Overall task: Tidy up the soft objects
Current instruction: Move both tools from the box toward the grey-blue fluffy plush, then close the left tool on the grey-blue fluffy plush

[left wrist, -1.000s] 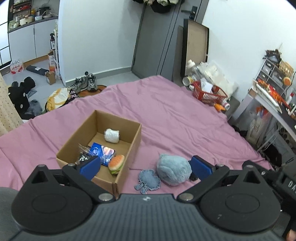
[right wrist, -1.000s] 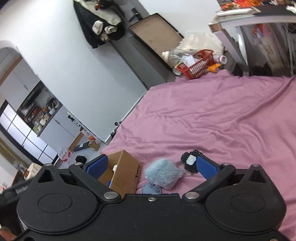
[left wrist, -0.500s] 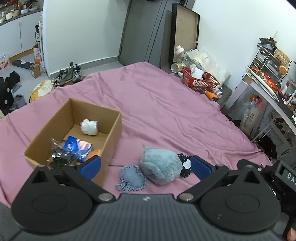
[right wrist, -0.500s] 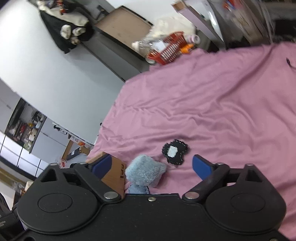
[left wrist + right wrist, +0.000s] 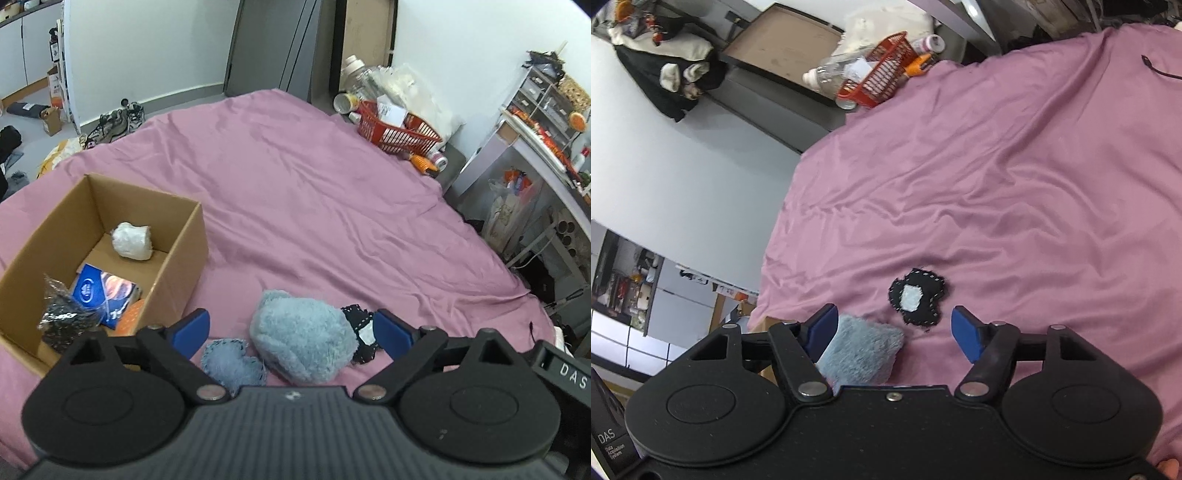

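The bed (image 5: 332, 192) with the purple sheet is your whole workspace, and the one cardboard box (image 5: 184, 258) sits on it off to your left. The box is open at the top, with four things inside that I can count: a white wad (image 5: 132, 241), a blue packet (image 5: 105, 293), a dark glittery bag (image 5: 62, 319) and something orange (image 5: 131, 315) mostly hidden by the near wall.

Outside the box you've got three soft pieces left on the sheet, bunched together just right of it. Biggest is the fluffy blue plush (image 5: 301, 336), dead centre between the fingers of your left gripper (image 5: 291, 328). It's a squashed lump, a bit wider than tall, its long side running roughly across the gap. Touching it on the left is the flat blue patch (image 5: 232, 360), and tucked against its right edge is the black patch (image 5: 918, 299) with the white square.

Your left gripper is spread wide with nothing in it, hanging over the plush. Your right gripper (image 5: 897, 328) is also spread wide and empty, and the black patch lies just ahead of its gap, slightly left of centre. So I'd guess left takes the plush, since it's nearer the box, and right goes for the black one.
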The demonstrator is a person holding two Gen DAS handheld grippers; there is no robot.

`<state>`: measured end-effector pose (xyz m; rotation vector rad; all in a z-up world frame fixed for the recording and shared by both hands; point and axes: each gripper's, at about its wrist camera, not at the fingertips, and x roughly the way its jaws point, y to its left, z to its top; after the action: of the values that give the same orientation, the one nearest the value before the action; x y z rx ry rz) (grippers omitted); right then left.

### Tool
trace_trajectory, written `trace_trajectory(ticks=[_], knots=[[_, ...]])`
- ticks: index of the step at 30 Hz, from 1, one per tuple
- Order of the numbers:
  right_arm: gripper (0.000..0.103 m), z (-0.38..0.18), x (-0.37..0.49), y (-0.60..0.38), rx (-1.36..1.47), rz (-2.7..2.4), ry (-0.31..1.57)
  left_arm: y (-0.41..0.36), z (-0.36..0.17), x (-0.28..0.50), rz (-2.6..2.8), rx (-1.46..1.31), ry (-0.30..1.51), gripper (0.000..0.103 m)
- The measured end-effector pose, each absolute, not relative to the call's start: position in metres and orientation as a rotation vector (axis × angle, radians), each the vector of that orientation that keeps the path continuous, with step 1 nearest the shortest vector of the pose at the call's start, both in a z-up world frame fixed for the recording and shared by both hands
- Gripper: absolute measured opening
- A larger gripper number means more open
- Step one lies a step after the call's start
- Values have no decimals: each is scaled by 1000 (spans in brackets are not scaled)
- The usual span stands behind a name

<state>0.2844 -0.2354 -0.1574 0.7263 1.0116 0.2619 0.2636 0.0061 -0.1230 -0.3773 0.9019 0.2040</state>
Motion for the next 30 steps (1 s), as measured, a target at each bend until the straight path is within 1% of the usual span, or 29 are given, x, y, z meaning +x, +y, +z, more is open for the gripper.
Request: trace_trajectory(ticks=[2,4,6,9,10,11,12,17,20,24,29,30], knots=[[67,-161,289,-235,732,254,1015,3,-129,272,221,-358,913,95],[67,-165,294,-236,736,242,1022,-2,-134,280,216,-342,925,92],[67,-170,298,-237,746,228,1030,-6,-139,289,221,-321,940,85],[67,-175,303,-242,765,206,1036,-11,-144,301,260,-323,951,80],[67,-177,305,-243,768,200,1036,-13,-144,305,267,-324,952,76],[67,-179,307,-244,769,192,1041,-15,-144,309,270,-321,951,70],[67,-181,310,-246,775,184,1047,-17,-143,312,270,-320,951,68],[67,-187,314,-247,797,177,1054,-28,-146,325,251,-323,956,65],[67,-188,314,-248,796,180,1056,-30,-163,331,265,-323,1022,65],[68,-189,314,-248,803,199,1062,-26,-175,325,297,-325,1047,65],[68,-190,314,-234,787,245,1086,-13,-176,312,319,-360,1069,64],[68,-190,314,-231,782,253,1088,-9,-175,308,321,-376,1069,60]])
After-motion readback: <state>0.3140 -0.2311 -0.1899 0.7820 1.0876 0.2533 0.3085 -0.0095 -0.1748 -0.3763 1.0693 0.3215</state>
